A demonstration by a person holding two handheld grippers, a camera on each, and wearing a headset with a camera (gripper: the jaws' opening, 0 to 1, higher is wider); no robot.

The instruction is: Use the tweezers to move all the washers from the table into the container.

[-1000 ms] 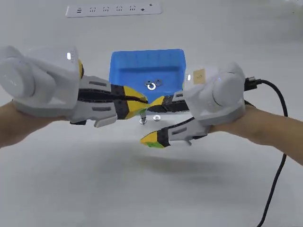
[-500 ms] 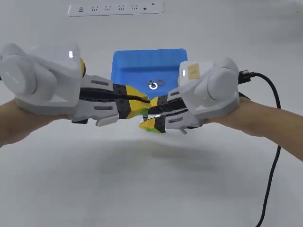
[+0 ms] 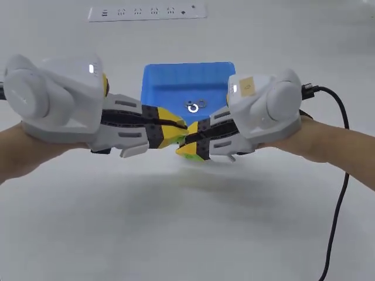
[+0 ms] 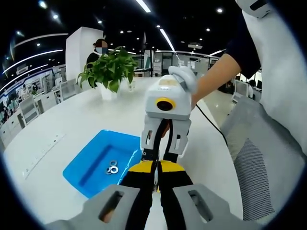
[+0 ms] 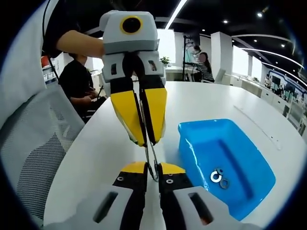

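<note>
My left gripper (image 3: 176, 131) and right gripper (image 3: 189, 144) meet tip to tip over the white table, just in front of the blue container (image 3: 187, 69). In the right gripper view the thin metal tweezers (image 5: 149, 143) run from the left gripper's yellow jaws down into my right gripper (image 5: 153, 170), whose jaws are closed on them. My left gripper (image 4: 156, 168) is shut too, with the right gripper straight ahead of it. Three washers (image 3: 194, 106) lie inside the container (image 5: 230, 139), and the washers (image 5: 218, 176) are apart from both grippers. The table under the tips is hidden.
A white power strip (image 3: 146, 12) lies at the table's far edge. A black cable (image 3: 343, 175) trails from the right gripper down the right side. A potted plant (image 4: 108, 72) stands farther along the table. Mesh office chairs (image 4: 254, 167) stand beside it.
My right gripper has gone from open to shut and moved up and left against the left gripper's tips. The washer on the table and the tweezers' tips are now covered.
</note>
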